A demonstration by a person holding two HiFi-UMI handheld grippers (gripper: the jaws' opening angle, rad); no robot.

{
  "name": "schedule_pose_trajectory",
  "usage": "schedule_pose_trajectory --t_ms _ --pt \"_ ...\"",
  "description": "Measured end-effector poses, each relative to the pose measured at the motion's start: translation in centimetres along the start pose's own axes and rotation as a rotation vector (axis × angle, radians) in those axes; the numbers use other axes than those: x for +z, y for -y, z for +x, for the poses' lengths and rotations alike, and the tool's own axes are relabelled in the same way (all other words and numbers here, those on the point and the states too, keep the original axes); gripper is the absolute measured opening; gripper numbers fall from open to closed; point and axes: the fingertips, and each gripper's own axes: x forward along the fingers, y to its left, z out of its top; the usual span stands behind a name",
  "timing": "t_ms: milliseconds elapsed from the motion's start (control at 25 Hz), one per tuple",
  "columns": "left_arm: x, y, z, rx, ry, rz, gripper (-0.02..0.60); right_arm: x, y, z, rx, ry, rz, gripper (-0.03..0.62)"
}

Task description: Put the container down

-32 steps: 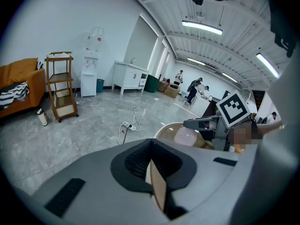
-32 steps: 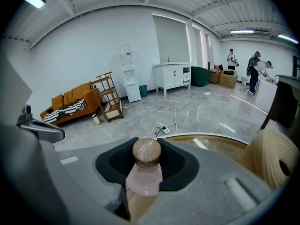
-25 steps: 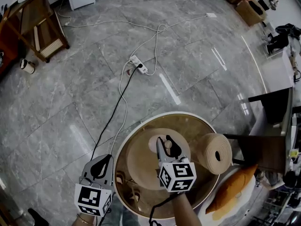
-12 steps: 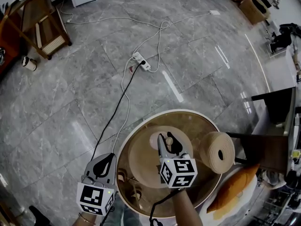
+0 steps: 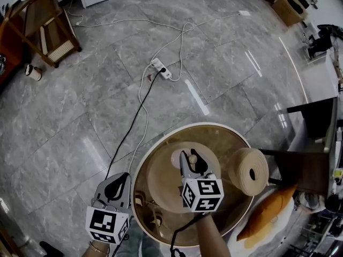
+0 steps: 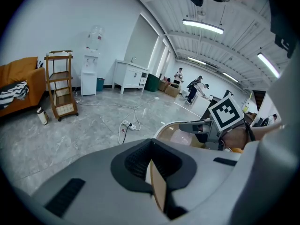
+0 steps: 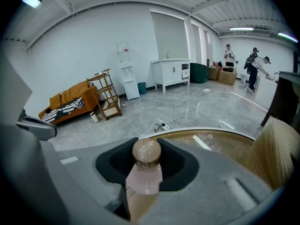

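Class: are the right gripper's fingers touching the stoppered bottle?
Touching. The right gripper view shows both fingers pressed against the pink bottle below its wooden ball stopper.

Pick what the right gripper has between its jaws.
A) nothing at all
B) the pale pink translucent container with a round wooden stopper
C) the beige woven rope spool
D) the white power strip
B: in the right gripper view, the right gripper has its jaws closed on the pale pink translucent container, whose round wooden stopper sticks out beyond them.
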Motion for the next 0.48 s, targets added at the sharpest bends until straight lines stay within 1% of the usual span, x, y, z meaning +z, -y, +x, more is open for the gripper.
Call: schedule_pose_trajectory --t_ms 240,480 --pt "0.0 -0.7 -0.1 0.016 0.007 -0.017 -0.005 -0.5 -0.3 -0.1 -0.014 -0.004 -0.039 0.129" --pt "-0.1 -1.1 -0.5 0.019 0.005 -0.013 -0.005 -0.6 -0.6 -0.2 -0.021 -0.001 -0.059 0.129"
